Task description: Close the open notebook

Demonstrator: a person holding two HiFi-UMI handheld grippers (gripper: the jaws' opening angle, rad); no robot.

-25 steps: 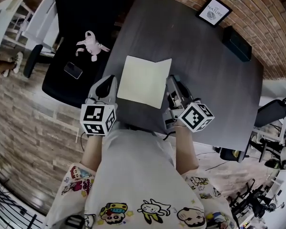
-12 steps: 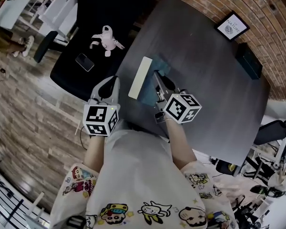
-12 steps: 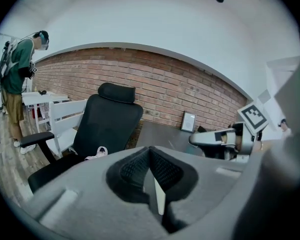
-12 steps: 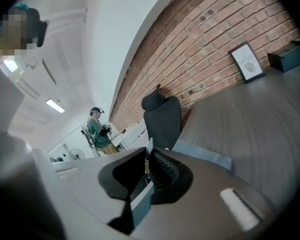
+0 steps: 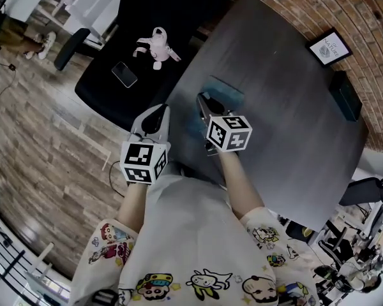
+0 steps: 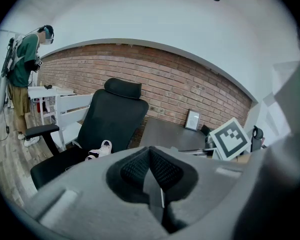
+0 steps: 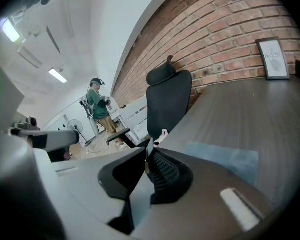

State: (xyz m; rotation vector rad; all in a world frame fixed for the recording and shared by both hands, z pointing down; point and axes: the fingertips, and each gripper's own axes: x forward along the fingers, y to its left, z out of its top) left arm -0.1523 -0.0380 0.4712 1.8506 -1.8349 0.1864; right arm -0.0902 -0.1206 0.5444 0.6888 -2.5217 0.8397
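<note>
The thin blue-green notebook (image 5: 228, 93) has flopped shut on the dark bench (image 5: 287, 94). Left gripper (image 5: 158, 111) and right gripper (image 5: 202, 99) jaws sit closed; next, back away.

The notebook (image 5: 225, 92) is found on the worktop (image 5: 287, 126), just ahead of the right hand-held gripper (image 5: 202, 99). Left of the left hand-held gripper (image 5: 158, 112), a chair (image 5: 102, 94) is sited, with a phone (image 5: 124, 74) and a toy (image 5: 156, 46) on it.

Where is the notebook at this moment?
In the head view, the notebook lies on the dark table near its left edge, just beyond the right tool.
</note>
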